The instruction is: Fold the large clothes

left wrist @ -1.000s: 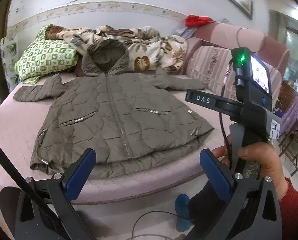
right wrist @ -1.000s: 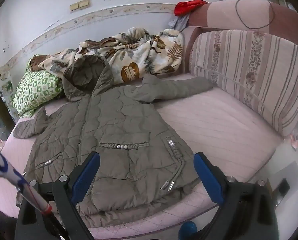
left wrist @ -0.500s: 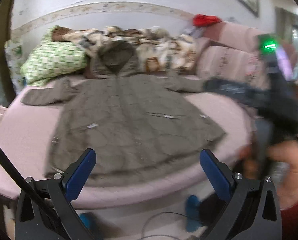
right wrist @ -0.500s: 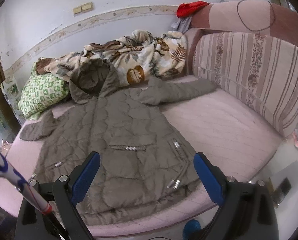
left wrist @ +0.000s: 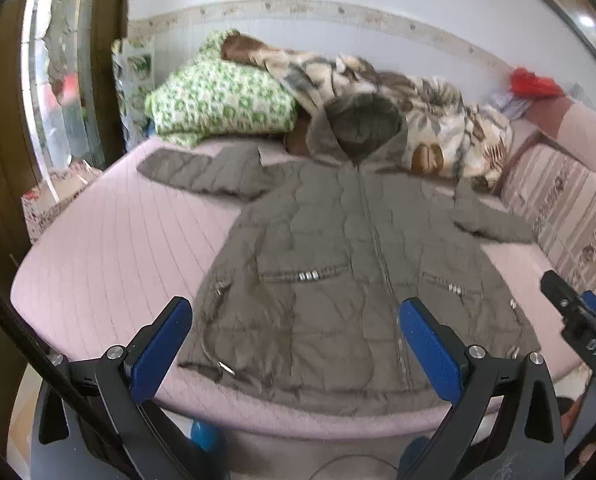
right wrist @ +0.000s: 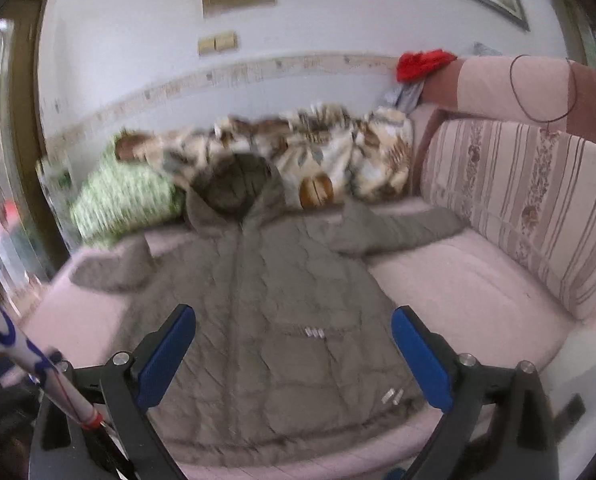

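A large olive quilted hooded jacket (left wrist: 350, 264) (right wrist: 265, 320) lies flat and zipped on the pink bed (left wrist: 117, 248), hood toward the wall and both sleeves spread outward. My left gripper (left wrist: 295, 344) hovers open just in front of the jacket's hem, with nothing between its blue pads. In the right wrist view my right gripper (right wrist: 293, 356) is also open and empty, held above the hem's right half. The right tool's black tip (left wrist: 578, 320) shows at the right edge of the left wrist view.
A green patterned pillow (left wrist: 217, 104) and a crumpled leaf-print blanket (left wrist: 418, 120) lie behind the hood. A striped cushion (right wrist: 530, 208) lines the right side. A red cloth (right wrist: 422, 64) sits on the backrest. A doorway and wall stand at the left.
Both views have swung left and the jacket now sits more centred. The right tool and hand have slid from mid-right to the far right edge of the left wrist view. Both grippers stay open.
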The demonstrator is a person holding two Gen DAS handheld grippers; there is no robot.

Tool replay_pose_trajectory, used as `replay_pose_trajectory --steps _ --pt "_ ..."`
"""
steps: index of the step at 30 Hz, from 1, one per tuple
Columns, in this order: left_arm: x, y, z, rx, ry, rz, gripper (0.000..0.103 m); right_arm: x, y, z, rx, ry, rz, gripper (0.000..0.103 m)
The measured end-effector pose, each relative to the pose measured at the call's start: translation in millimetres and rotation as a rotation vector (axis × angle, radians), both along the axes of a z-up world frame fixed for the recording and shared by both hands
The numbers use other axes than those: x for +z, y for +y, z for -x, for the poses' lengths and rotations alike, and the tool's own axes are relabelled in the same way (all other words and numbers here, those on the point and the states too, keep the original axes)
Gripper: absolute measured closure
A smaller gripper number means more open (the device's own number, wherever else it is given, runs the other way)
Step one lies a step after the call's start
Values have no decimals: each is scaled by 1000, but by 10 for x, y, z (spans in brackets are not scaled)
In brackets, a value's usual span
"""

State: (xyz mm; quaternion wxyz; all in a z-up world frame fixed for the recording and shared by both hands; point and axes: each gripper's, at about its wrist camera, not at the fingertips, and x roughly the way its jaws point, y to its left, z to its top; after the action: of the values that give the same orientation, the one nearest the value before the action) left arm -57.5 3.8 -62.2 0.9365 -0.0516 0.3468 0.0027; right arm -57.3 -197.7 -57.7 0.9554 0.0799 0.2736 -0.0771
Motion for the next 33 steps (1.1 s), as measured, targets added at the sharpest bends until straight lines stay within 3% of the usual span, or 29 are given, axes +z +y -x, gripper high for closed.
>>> replay_pose_trajectory --steps 9,17,21,33 --pt "-343 -199 -85 -28 88 -59 0 -322 -137 -38 -80 29 94 3" --pt "-453 -239 -110 -21 98 -130 0 -574 -176 -148 -26 134 43 3" --pt "-479 -222 -135 -17 110 -133 0 -643 -139 -147 -29 139 76 3" --pt "-588 -203 -209 -19 152 -148 0 -753 -219 -203 -35 178 24 3"
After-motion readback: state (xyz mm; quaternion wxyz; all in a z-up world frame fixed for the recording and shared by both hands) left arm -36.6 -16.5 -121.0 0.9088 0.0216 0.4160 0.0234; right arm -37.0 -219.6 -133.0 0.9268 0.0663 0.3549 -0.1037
